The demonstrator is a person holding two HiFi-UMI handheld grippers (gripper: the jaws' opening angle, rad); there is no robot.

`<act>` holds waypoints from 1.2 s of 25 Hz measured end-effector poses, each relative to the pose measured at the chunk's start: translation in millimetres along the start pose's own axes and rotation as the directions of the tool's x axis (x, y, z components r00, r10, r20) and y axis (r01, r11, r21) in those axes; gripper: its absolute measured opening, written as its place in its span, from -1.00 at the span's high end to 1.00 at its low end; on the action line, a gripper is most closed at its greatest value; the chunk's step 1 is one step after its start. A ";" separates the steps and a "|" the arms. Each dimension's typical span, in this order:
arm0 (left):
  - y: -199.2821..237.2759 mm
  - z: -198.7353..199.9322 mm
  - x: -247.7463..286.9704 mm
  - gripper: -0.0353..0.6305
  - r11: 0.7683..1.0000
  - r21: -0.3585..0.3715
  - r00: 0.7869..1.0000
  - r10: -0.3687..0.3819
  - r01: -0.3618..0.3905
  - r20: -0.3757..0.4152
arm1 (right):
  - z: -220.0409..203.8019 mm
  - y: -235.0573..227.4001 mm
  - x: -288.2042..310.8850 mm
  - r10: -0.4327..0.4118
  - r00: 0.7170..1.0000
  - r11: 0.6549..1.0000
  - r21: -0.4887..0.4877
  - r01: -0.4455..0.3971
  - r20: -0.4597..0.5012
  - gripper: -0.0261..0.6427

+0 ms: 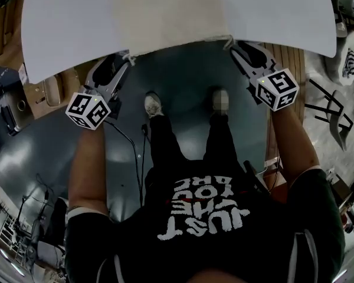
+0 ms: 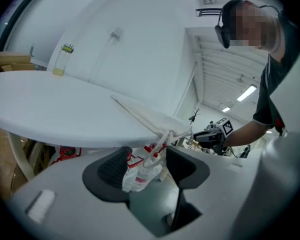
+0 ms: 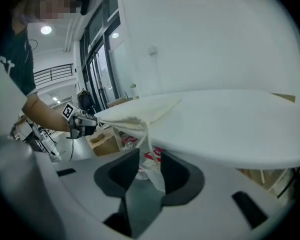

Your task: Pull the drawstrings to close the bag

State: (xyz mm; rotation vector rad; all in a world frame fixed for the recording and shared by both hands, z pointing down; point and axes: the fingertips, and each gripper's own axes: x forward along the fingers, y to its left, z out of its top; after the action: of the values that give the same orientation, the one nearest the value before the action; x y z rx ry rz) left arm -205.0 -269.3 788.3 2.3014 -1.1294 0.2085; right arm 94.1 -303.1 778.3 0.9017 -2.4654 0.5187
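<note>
Nearest to me, the marker cubes ride at my wrists, the left cube and the right cube, both out over the dark floor in front of my feet.

Just past them, my left gripper has its jaws standing well apart. The left drawstring drops off the rim of the worktop and hangs as a loose loop in the gap. Neither pad pinches it. Through that gap, under the worktop, I see something red and white, but I cannot make out what it is.

My right gripper also has its jaws apart, though the gap looks narrower. The right drawstring hangs straight down between them from the bag's corner, slack and not clamped. Both grippers sit just below the near rim, pointing in towards it, one at each end of the bag's mouth.

The bag is pale cream cloth, hard to pick out against the white top. It lies flat on the round worktop, with its mouth along the edge nearest me and its body stretching away across the surface. In both gripper views the cloth is gathered into a ridge where each cord leaves it at the rim.

Farther off, towards the far side of the worktop, a small clear bottle with yellowish liquid at its base stands upright, well apart from the bag.
</note>
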 end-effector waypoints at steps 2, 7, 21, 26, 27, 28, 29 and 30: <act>-7.7 0.2 1.1 0.18 0.999 0.024 0.999 -0.038 0.038 -0.005 | 3.6 4.5 0.3 0.001 1.000 1.000 0.005 -0.001 0.025 0.57; -21.3 4.9 4.4 0.18 0.996 0.066 0.998 -0.060 0.060 -0.001 | 10.1 9.6 0.7 -0.008 0.999 1.000 -0.002 0.008 0.039 0.57; -39.2 13.2 19.6 0.71 0.992 0.117 0.998 -0.057 0.054 0.019 | -7.8 -1.5 12.2 -0.093 0.995 0.996 -0.014 0.092 -0.046 0.61; -39.3 10.0 18.2 0.82 0.990 0.127 0.998 -0.064 0.062 0.005 | -4.5 4.3 20.9 -0.109 0.994 0.994 -0.033 0.107 -0.033 0.86; -40.2 10.4 18.8 0.83 0.990 0.129 0.998 -0.062 0.061 0.002 | -2.7 5.3 20.2 -0.107 0.994 0.994 -0.037 0.106 -0.026 0.88; -41.4 10.9 19.7 0.84 0.990 0.130 0.998 -0.060 0.059 -0.001 | -0.7 6.1 18.6 -0.103 0.994 0.994 -0.041 0.102 -0.019 0.88; -42.5 11.4 20.4 0.84 0.990 0.127 0.998 -0.057 0.057 -0.003 | 1.5 6.6 16.2 -0.099 0.995 0.994 -0.043 0.098 -0.010 0.89; -43.2 11.9 20.8 0.84 0.991 0.122 0.998 -0.055 0.055 -0.003 | 4.1 6.7 13.4 -0.097 0.995 0.994 -0.044 0.096 -0.001 0.89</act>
State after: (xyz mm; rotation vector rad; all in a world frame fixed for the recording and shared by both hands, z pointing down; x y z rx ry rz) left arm -159.9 -268.9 768.1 2.4368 -1.0789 0.2634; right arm 79.3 -307.1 780.9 0.9956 -2.4070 0.4302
